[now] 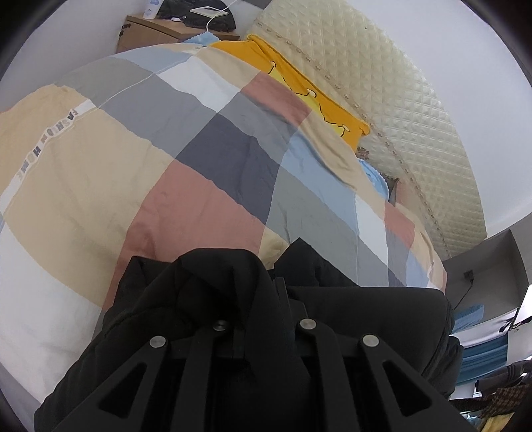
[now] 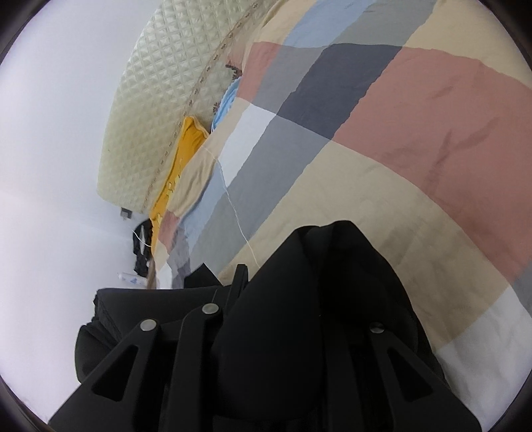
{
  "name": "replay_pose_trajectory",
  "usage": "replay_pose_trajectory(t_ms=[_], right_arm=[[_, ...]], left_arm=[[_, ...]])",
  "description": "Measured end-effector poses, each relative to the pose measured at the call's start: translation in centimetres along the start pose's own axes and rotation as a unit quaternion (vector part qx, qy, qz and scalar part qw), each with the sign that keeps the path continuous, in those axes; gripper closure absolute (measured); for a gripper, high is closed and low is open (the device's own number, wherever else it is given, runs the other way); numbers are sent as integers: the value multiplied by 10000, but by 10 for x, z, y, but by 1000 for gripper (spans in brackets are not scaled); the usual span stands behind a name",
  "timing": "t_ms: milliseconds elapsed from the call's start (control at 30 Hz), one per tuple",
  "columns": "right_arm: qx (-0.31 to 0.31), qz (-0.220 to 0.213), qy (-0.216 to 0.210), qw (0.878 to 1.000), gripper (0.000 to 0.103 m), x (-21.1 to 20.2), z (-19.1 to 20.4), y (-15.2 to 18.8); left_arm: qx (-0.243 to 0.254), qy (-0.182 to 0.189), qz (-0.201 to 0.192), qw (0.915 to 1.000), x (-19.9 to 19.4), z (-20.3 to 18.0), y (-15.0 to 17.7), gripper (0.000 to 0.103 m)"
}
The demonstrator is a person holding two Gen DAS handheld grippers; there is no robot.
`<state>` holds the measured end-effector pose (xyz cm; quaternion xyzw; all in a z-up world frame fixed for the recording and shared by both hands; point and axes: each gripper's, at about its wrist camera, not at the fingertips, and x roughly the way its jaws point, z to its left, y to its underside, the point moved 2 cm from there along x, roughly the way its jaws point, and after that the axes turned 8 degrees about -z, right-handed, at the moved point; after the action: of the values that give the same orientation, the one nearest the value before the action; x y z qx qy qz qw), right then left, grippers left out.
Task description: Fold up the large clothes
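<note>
A black garment, apparently a heavy coat or jacket, hung bunched over both hand-held claws above a bed spread with a checked quilt. In the left wrist view the left claw sat at 6 o'clock with dark cloth heaped over its fingers and falling toward 7 o'clock; the jaws looked drawn close together and clenched on a fold, though the fabric hid the tips. A taut, flat stretch of the same cloth ran off toward 3 o'clock. In the right wrist view the right claw was likewise buried, a rounded mound of the garment rising over its right finger while the left finger stood bare at 11 o'clock of the linkage; it too appeared to be gripping cloth, its tips unseen. There the taut edge ran toward 9 o'clock, suggesting the garment's long axis spanned from one claw to the other, neither hand nearer than its partner. The quilt lay ahead of both claws toward 12 o'clock, with a yellow pillow and a quilted headboard beyond, and a wooden nightstand at 11 o'clock. The likely next move was to lay the garment flat on the quilt, which looked free of obstacles.
</note>
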<state>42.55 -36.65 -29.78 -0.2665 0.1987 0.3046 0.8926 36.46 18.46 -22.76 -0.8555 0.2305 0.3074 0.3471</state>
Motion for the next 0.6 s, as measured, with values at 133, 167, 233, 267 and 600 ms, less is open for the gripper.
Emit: replay_pose_trajectory(t_ms=[133, 167, 233, 267, 600], right_arm=[[-81, 35, -18, 10000, 85, -9, 3, 0], [-78, 50, -38, 9999, 84, -12, 3, 1], [-66, 55, -106, 9999, 82, -18, 4, 1], [-55, 38, -147, 9999, 82, -22, 4, 1], [-374, -210, -183, 9989, 40, -77, 25, 8]], left_arm=[[-298, 270, 98, 9991, -8, 11, 1, 91], [-391, 352, 134, 9985, -11, 13, 1, 90], [-585, 585, 163, 9964, -22, 18, 0, 89], [-646, 680, 147, 9955, -30, 19, 1, 87], [-48, 636, -121, 9979, -132, 27, 25, 34]])
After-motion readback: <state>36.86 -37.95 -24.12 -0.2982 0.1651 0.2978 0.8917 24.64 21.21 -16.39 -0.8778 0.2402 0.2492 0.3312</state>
